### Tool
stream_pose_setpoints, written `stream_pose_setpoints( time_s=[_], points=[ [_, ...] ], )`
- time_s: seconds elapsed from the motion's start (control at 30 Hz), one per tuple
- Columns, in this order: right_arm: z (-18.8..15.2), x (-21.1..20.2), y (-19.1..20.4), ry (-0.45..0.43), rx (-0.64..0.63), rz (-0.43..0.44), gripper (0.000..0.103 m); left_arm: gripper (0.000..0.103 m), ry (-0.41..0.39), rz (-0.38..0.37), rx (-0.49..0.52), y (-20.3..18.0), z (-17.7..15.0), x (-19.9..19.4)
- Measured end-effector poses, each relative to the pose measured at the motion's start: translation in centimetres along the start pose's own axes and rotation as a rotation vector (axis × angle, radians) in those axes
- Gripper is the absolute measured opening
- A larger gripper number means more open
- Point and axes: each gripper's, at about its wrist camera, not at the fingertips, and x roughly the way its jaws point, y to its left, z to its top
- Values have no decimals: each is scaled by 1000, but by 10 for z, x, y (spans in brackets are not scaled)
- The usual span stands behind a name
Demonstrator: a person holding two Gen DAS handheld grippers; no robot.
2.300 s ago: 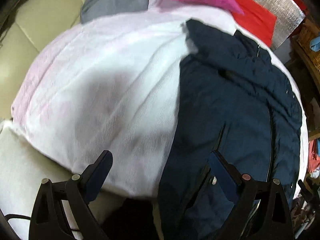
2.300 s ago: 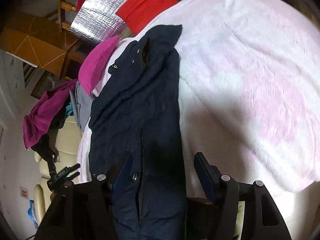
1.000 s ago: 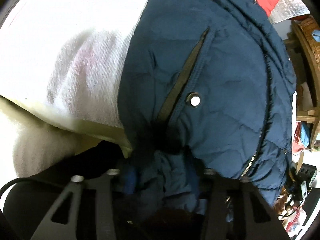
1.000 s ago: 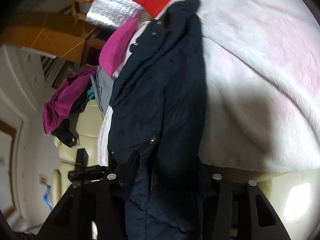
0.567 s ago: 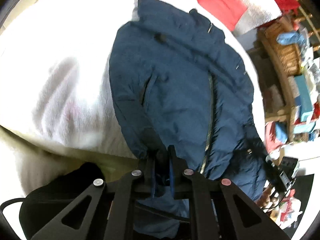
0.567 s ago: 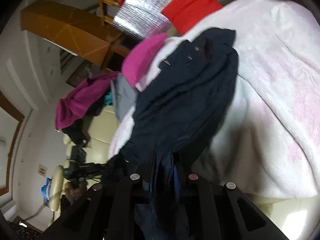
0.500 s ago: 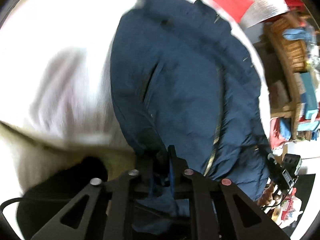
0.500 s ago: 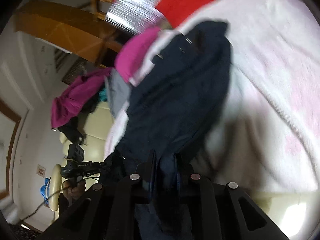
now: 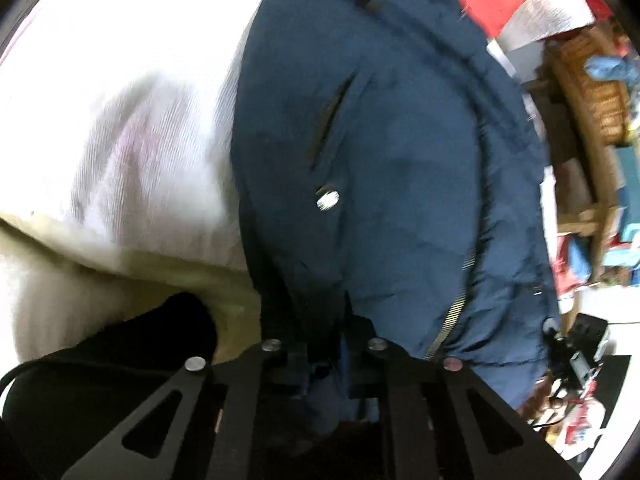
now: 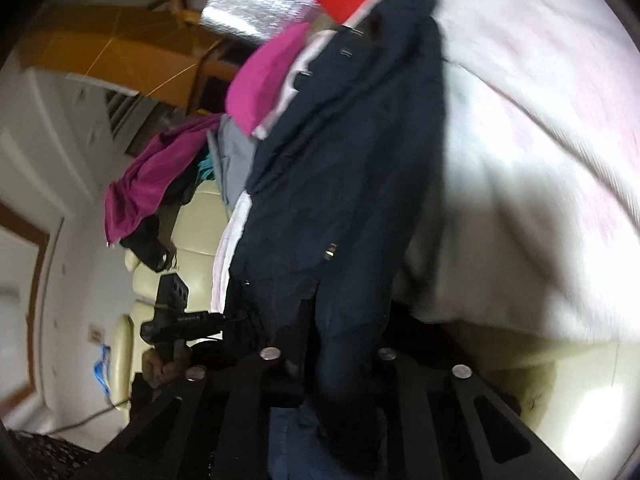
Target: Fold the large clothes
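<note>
Pale pink-white fleece blanket point(image 9: 120, 92) covers a cream sofa point(image 10: 192, 240); one navy quilted zip jacket point(image 9: 400, 152) lies spread on it. Two grippers: left gripper point(image 9: 322, 344) & right gripper point(image 10: 332, 344), each w/ fingers pinched tight on the jacket's near hem.

A dark navy padded jacket point(image 9: 400, 168) lies stretched along the white and pink blanket point(image 9: 120, 92), its collar end farthest up the blanket and its hem hanging off the blanket's near edge. It is puffy and lightly creased. A slanted pocket slit with a silver snap below it shows on the front, and a zip runs down beside it.
</note>
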Motion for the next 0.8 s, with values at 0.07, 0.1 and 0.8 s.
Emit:
stream_pose_setpoints(
  time_s=[0.07, 0.1, 0.8],
  points=[
    [14, -7, 19, -44, -45, 12, 10, 9, -51, -43, 32, -15, 6, -20],
    [22, -8, 26, -58, -60, 16, 9, 9, -79, -70, 50, -23, 11, -33],
    [284, 103, -62, -274, 265, -116, 7, 10, -243, -163, -85, -37, 310, 8]
  ],
)
